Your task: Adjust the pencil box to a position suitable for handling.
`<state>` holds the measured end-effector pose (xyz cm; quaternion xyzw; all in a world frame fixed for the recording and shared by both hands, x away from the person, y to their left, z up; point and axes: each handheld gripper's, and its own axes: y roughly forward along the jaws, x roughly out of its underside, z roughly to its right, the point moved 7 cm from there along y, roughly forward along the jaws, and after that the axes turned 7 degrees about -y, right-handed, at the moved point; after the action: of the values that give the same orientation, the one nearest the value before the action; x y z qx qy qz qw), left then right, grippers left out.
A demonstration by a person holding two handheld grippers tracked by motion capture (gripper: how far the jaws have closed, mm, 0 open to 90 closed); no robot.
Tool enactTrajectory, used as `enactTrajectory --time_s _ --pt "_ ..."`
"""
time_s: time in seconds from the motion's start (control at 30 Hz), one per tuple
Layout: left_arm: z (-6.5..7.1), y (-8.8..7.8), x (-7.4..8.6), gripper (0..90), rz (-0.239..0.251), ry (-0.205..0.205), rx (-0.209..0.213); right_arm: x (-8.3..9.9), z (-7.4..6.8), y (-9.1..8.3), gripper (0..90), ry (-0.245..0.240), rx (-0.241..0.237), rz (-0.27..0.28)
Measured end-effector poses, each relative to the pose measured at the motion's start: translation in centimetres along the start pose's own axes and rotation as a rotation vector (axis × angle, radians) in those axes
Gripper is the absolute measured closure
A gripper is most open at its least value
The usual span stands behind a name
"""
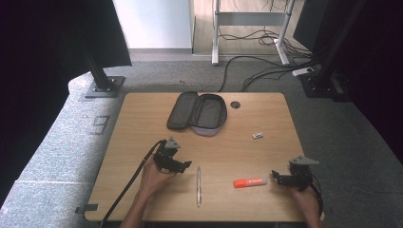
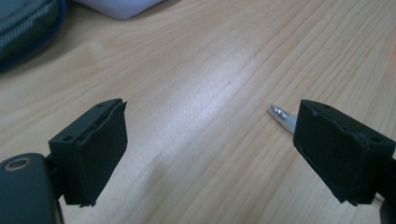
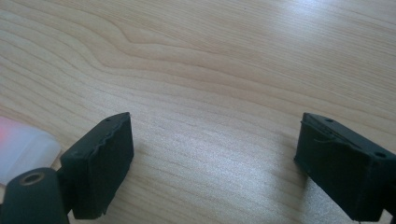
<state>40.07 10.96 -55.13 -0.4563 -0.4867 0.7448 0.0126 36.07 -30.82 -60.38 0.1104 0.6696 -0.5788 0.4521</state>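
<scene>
An open grey pencil case (image 1: 197,113) lies at the back of the wooden table (image 1: 142,123). A silver pen (image 1: 198,185) lies near the front edge, with an orange marker (image 1: 250,182) to its right. My left gripper (image 1: 184,166) hovers just left of the pen, open and with nothing between its jaws. In the left gripper view the same gripper (image 2: 210,154) shows the pen's tip (image 2: 279,113) beside the right jaw and the pencil case (image 2: 23,28) at the top left. My right gripper (image 1: 276,177) stands open right of the marker. In the right gripper view (image 3: 215,163) bare wood lies between its jaws, and the marker's pale end (image 3: 23,149) is at the left.
A small white object (image 1: 257,135) lies right of centre, and a dark cable hole (image 1: 235,104) sits beside the case. Cables and stand bases are on the carpet behind the table.
</scene>
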Motion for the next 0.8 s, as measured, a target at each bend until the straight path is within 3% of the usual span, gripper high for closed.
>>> enactTrajectory --time_s 0.07,0.43,0.5,0.67,0.8 --pt "0.0 0.2 -0.2 10.1 0.0 -0.008 0.016 0.0 0.0 0.0 10.7 0.0 0.0 0.0" --pt "0.5 1.2 -1.9 10.3 -0.011 0.025 0.014 0.0 0.0 0.0 10.7 0.0 0.0 0.0" --pt "0.7 1.4 -2.3 10.2 -0.004 0.012 0.037 0.0 0.0 0.0 10.7 0.0 0.0 0.0" --pt "0.7 1.8 -3.1 10.1 -0.001 0.023 0.033 0.0 0.0 0.0 10.7 0.0 0.0 0.0" --pt "0.4 1.9 -3.5 11.5 0.024 -0.005 0.061 0.0 0.0 0.0 10.7 0.0 0.0 0.0"
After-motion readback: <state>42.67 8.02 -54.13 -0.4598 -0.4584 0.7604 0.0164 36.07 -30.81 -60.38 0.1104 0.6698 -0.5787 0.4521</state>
